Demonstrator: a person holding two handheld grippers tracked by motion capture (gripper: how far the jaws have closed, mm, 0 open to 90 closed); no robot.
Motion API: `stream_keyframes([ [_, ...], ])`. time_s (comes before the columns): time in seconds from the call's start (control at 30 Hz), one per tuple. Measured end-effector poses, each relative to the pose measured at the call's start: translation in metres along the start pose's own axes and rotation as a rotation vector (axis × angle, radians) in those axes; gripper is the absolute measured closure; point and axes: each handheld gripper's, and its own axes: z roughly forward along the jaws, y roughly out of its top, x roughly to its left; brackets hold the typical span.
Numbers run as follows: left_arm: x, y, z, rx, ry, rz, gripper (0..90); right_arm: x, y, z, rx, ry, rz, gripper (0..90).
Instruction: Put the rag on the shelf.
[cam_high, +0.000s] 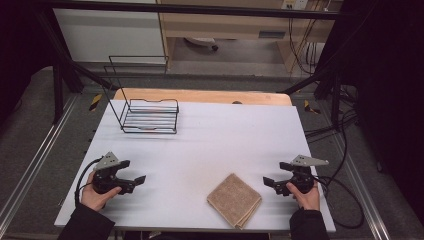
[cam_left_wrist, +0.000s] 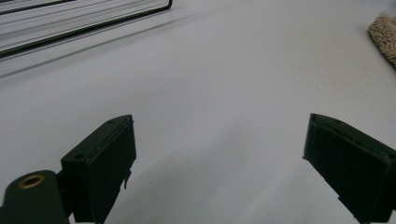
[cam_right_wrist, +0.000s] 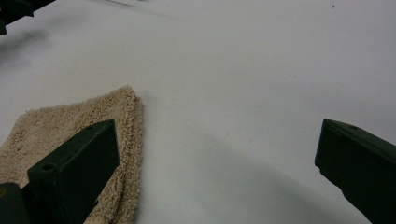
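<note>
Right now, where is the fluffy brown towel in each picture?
High view: the folded towel lies near the front edge of the white table, close to the right gripper.
Left gripper view: one corner of it peeks in at the upper right edge.
Right gripper view: it lies at the lower left, partly behind one jaw.
Shared landmark: the white table.

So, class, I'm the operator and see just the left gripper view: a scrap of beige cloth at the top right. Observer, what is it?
Observer: A folded towel, lying flat near the front edge of the table.
Operator: Where is the right gripper?
Observer: The right gripper is just right of the towel, jaws open and nothing between them.
Operator: And the black bars at my top left?
Observer: A wire rack at the far left, with a tall wire frame rising from it.
</note>
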Motion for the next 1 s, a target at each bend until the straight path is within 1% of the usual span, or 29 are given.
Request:
stream_keyframes([
  [0.23,-0.003,0.002,0.002,0.002,0.003,0.001,9.2,0.0,0.0,0.0,0.001,0.001,0.001,0.5],
  [0.4,-0.009,0.004,0.005,0.014,-0.004,0.014,9.0,0.001,0.0,0.0,0.004,-0.003,0.003,0.5],
  [0.47,-0.011,0.005,0.006,0.016,-0.004,0.012,9.0,0.001,0.0,0.0,0.003,-0.005,-0.001,0.5],
  [0.6,-0.015,0.007,0.01,0.024,-0.006,0.018,9.0,0.001,0.0,0.0,0.004,-0.006,0.007,0.5],
  [0.63,-0.016,0.007,0.011,0.023,-0.006,0.016,8.9,0.001,0.0,0.0,0.005,-0.005,0.0,0.5],
  [1.0,-0.028,0.013,0.02,0.036,-0.016,0.005,8.9,0.002,-0.001,0.001,0.015,-0.013,0.0,0.5],
])
